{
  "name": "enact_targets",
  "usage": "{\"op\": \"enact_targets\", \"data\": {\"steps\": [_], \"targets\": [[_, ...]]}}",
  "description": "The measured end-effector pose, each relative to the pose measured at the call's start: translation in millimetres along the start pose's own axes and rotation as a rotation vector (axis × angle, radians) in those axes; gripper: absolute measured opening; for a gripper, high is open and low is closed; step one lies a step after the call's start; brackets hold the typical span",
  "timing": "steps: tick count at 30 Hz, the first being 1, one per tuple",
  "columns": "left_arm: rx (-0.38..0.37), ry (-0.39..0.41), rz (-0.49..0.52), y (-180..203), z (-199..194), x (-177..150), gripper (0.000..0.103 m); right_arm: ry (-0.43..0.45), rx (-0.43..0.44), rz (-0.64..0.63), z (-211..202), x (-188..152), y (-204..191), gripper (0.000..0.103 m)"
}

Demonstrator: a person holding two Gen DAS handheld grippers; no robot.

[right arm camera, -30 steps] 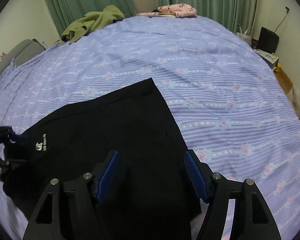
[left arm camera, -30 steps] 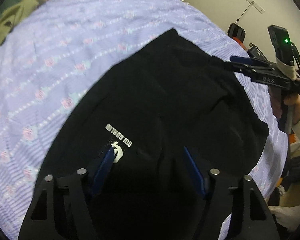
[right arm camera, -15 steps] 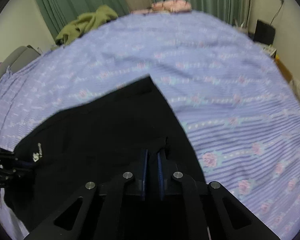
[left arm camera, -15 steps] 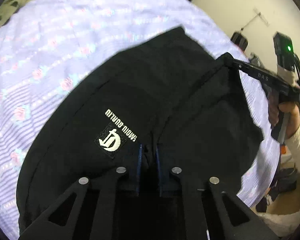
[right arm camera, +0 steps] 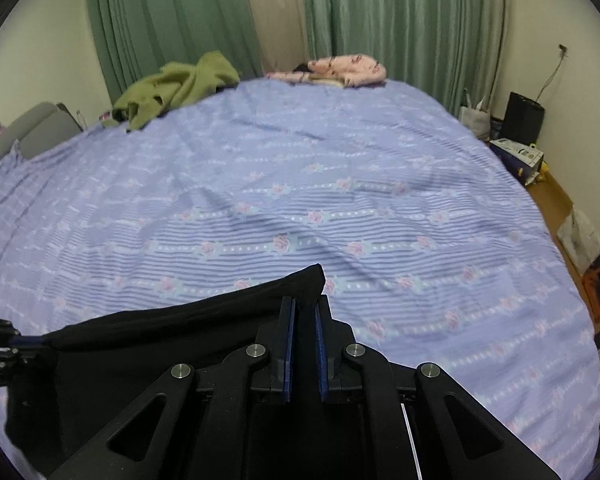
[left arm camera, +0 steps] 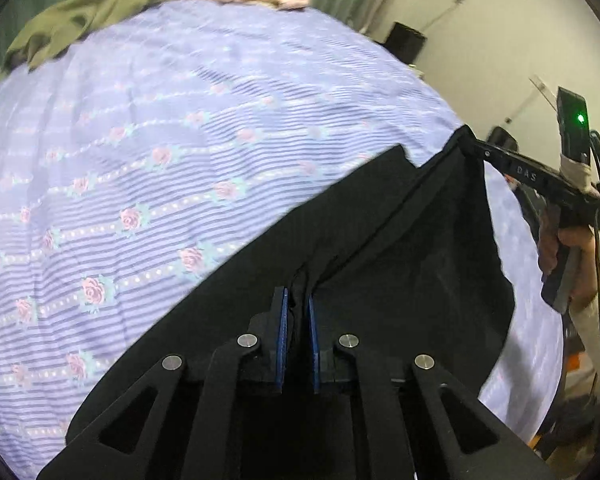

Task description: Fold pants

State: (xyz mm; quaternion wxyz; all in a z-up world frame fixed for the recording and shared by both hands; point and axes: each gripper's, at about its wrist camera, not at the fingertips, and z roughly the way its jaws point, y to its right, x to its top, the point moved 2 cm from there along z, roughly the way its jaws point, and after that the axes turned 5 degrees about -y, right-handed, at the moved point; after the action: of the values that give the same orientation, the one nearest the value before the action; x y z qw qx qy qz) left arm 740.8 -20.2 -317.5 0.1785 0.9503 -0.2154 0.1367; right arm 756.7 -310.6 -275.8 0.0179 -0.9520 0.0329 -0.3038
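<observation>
Black pants [left arm camera: 380,264] hang stretched between both grippers above a lilac flowered bedsheet [left arm camera: 180,140]. My left gripper [left arm camera: 298,300] is shut on a bunched edge of the cloth, which rises between its blue pads. In the left wrist view my right gripper [left arm camera: 470,140] pinches the far corner of the pants, with a hand on its handle. The right wrist view shows my right gripper [right arm camera: 304,308] shut on the black pants [right arm camera: 180,328], whose top edge runs taut leftward to the left gripper [right arm camera: 18,340]. The lower part of the pants hangs hidden behind the gripper bodies.
A green garment [right arm camera: 176,88] and a pink garment [right arm camera: 340,70] lie at the bed's far edge before green curtains [right arm camera: 180,20]. A black speaker [right arm camera: 526,118], boxes and bags stand on the floor along the right wall. A grey headboard [right arm camera: 28,136] is at the left.
Both grippers went from open over the flat pants to shut on the cloth, then lifted it off the sheet. The pants now hang taut between them, and the logo is out of sight.
</observation>
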Motion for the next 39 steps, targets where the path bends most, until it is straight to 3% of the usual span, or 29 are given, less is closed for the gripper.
{"op": "enact_targets", "data": {"steps": [10, 12, 13, 14, 16, 17, 19, 22, 25, 28, 32, 36, 39], "targets": [[0.086, -0.011, -0.031, -30, 34, 17, 0.012, -0.055, -0.02, -0.081, 73, 25, -17, 0.01], [0.109, -0.028, -0.054, -36, 36, 20, 0.029, -0.073, -0.034, -0.087, 84, 27, -21, 0.013], [0.132, -0.034, -0.057, -35, 35, 20, 0.036, -0.091, -0.055, -0.081, 88, 28, -22, 0.025], [0.154, -0.029, -0.056, -37, 30, 21, 0.045, -0.091, -0.083, -0.076, 88, 28, -23, 0.047], [0.178, 0.021, -0.049, -37, 7, 21, 0.056, -0.016, -0.182, -0.07, 71, 30, -25, 0.072], [0.195, 0.05, -0.05, -37, -5, 20, 0.061, 0.042, -0.22, -0.076, 56, 30, -27, 0.077], [0.218, 0.143, -0.054, -40, -46, 12, 0.067, 0.112, -0.261, -0.08, 24, 30, -34, 0.077], [0.225, 0.202, -0.033, -48, -94, -13, 0.072, 0.147, -0.188, -0.081, -25, 24, -54, 0.077], [0.252, 0.183, 0.008, -54, -119, -41, 0.072, 0.182, -0.11, -0.148, -67, 3, -94, 0.078], [0.232, 0.127, 0.004, -70, -133, -76, 0.072, 0.174, -0.03, -0.218, -89, -24, -138, 0.078], [0.177, 0.032, -0.053, -97, -126, -105, 0.07, 0.097, 0.062, -0.257, -91, -66, -187, 0.078], [0.165, -0.024, -0.112, -124, -111, -122, 0.064, -0.061, 0.155, -0.179, -76, -111, -215, 0.078], [0.143, -0.062, -0.141, -133, -91, -130, 0.062, -0.13, 0.17, -0.162, -67, -132, -228, 0.078]]}}
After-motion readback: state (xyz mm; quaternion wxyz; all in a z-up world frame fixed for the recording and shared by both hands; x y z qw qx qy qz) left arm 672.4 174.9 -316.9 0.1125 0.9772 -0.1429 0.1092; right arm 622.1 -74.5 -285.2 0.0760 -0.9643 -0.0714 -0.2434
